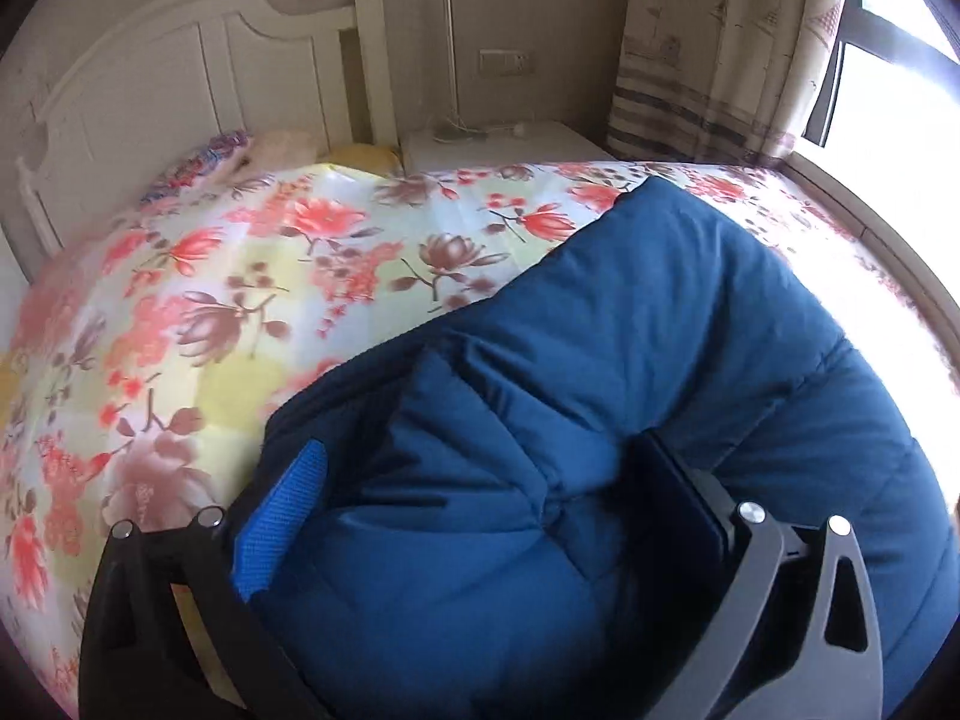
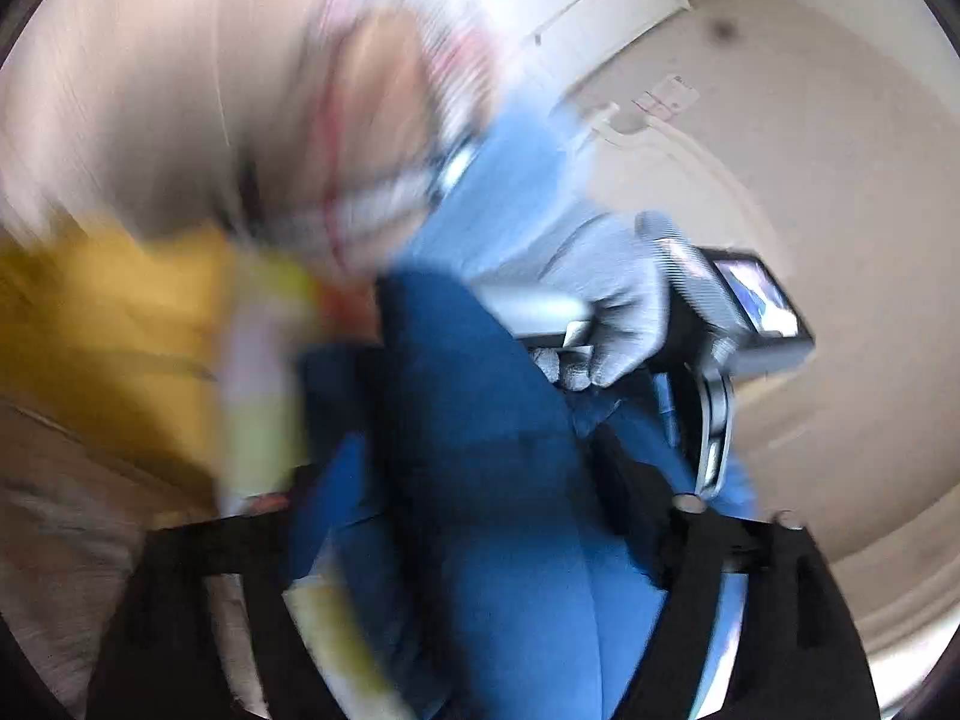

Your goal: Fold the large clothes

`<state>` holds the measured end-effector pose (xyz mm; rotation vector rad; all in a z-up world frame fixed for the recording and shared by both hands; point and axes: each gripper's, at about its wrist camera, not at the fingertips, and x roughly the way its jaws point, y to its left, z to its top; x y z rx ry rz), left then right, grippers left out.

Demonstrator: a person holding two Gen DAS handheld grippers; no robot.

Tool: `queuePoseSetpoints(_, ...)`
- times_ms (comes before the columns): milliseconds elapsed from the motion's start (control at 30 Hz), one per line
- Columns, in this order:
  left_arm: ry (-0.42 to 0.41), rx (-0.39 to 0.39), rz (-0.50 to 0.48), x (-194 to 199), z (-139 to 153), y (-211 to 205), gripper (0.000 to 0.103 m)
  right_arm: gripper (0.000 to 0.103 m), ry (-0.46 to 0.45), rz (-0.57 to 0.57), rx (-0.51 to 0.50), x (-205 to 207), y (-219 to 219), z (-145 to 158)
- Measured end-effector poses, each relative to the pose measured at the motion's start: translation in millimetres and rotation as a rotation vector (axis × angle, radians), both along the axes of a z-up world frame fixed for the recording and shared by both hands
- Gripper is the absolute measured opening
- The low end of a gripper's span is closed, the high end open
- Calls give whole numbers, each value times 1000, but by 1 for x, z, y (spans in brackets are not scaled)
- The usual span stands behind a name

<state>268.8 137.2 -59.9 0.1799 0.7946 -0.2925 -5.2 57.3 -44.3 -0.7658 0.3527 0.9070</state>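
Here, your left tool (image 1: 480, 510) points down at a bed, its two fingers spread as wide as they go. A puffy fold of the dark blue padded jacket (image 1: 630, 330) bulges up between them. The blue-faced finger (image 1: 282, 522) on the left lies along the jacket's darker edge, and the black finger on the right is sunk partly into the padding, but whether the pads actually press on the cloth you cannot tell.

The jacket lies in a thick heap on the floral bedspread (image 1: 270, 252), stretching from the near edge of the bed toward the far right corner. At the head of the bed a white headboard (image 1: 150, 72) stands, with a patterned pillow (image 1: 198, 168) against it. Past the bed's far edge sits a white nightstand (image 1: 498, 144), and a curtain (image 1: 720, 48) hangs by a bright window at the far right.

The right wrist view is heavily blurred. Your right tool (image 2: 480, 540) also has blue jacket fabric (image 2: 480, 420) between its parted black fingers; a grip cannot be confirmed. Beyond it, a grey-gloved hand (image 2: 618, 300) holds the handle of the other tool.
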Motion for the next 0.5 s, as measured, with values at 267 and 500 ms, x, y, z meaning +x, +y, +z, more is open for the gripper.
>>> queuePoseSetpoints(267,13,-38,-3,7,-2,2,101,42,199,-157,270,65,-39,47)
queuePoseSetpoints(500,-29,-82,36,1,-6,14,101,43,131,-114,-58,51,36,-19)
